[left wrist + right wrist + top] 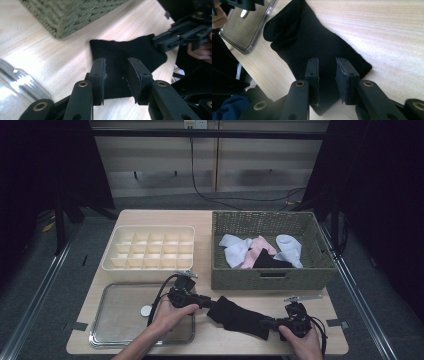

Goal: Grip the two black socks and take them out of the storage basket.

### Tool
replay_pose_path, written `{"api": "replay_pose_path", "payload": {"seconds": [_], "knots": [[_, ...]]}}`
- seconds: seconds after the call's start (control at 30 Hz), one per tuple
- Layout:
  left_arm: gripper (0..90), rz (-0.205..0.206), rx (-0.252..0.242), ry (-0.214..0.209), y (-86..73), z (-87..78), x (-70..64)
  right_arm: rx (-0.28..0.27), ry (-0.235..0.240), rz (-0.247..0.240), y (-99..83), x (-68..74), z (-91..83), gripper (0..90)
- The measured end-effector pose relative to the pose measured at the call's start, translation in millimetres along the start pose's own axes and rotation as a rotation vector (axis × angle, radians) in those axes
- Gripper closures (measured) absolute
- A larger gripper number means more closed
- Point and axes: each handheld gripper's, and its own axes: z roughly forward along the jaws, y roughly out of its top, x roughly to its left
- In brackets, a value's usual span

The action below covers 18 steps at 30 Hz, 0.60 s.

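Where hands converge: tongs (204,302) astride sock (239,317) (flat).

Black sock (239,318): knitted cloth, finely ribbed, matt and soft-looking.
Table (100,279): pale wood with straight grain, smooth, a faint sheen where light falls.
Tray (117,317): metal, smooth and glossy, bright reflections on its rolled rim.
Basket (260,278): woven fibre, olive green, coarse and rough, matt.
Divided box (150,248): cream plastic, smooth, dull satin finish.
Socks in the basket (240,251): white and pink cloth, soft, matt.
Left gripper (116,81): black hard plastic, matt, with brass-coloured metal rivets; rubbery pads worn at the edges.
Right gripper (327,80): same matt black plastic, brass-coloured rivets.
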Motion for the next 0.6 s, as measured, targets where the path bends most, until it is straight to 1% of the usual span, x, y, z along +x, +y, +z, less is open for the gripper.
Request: {"api": "replay_pose_path", "payload": {"seconds": [0.07, 0.1, 0.13, 0.17, 0.2, 0.23, 0.27, 0.3, 0.37, 0.4, 0.43, 0.47, 0.5, 0.53, 0.57, 0.6], "knots": [[65.5, 0.005, 0.004, -0.008, 0.0, 1.5, -1.8, -0.002, -0.008, -0.001, 1.1, -1.3, -0.2, 72.7], [62.0, 0.015, 0.014, -0.01, -0.2, 4.8, -4.1, -0.008, -0.021, 0.007, 3.1, -5.0, -1.6, 73.0], [60.5, 0.027, 0.028, -0.003, -0.3, 8.5, -6.0, -0.011, -0.026, 0.009, 4.3, -7.6, -2.7, 73.0], [60.4, 0.04, 0.05, -0.008, 0.2, 17.0, -9.9, -0.017, -0.033, 0.013, 5.5, -10.5, -4.1, 72.9], [60.2, 0.04, 0.05, -0.008, 0.2, 17.0, -9.9, -0.017, -0.033, 0.013, 5.5, -10.5, -4.1, 72.9], [60.3, 0.047, 0.05, -0.012, 0.8, 19.7, -12.0, -0.03, -0.043, 0.028, 7.6, -16.4, -7.0, 72.4], [60.3, 0.059, 0.057, -0.017, 1.9, 22.2, -14.2, -0.03, -0.043, 0.028, 7.6, -16.4, -7.0, 72.4], [67.2, 0.09, 0.059, -0.048, 3.3, 27.0, -19.2, -0.045, -0.047, 0.033, 9.6, -20.0, -7.9, 71.4], [67.9, 0.085, 0.072, -0.074, 4.7, 32.1, -23.1, -0.053, -0.042, 0.031, 11.2, -21.7, -7.1, 70.8], [68.4, 0.085, 0.072, -0.074, 4.7, 32.1, -23.1, -0.053, -0.042, 0.031, 11.2, -21.7, -7.1, 70.8], [67.9, 0.098, 0.08, -0.062, 5.7, 37.8, -28.3, -0.056, -0.051, 0.025, 12.2, -20.3, -5.9, 70.0], [65.3, 0.098, 0.08, -0.062, 5.7, 37.8, -28.3, -0.061, -0.052, 0.022, 12.7, -19.1, -5.6, 69.4], [62.1, 0.087, 0.079, -0.074, 7.6, 42.9, -30.1, -0.061, -0.055, 0.019, 13.0, -17.6, -5.2, 69.0], [60.6, 0.087, 0.079, -0.074, 7.6, 42.9, -30.1, -0.061, -0.055, 0.019, 13.0, -17.6, -5.2, 69.0], [57.6, 0.084, 0.079, -0.069, 8.2, 45.2, -30.8, -0.058, -0.056, 0.013, 12.9, -15.8, -4.4, 68.8], [57.6, 0.081, 0.085, -0.061, 8.4, 48.0, -31.6, -0.058, -0.056, 0.013, 12.9, -15.8, -4.4, 68.8]]}}
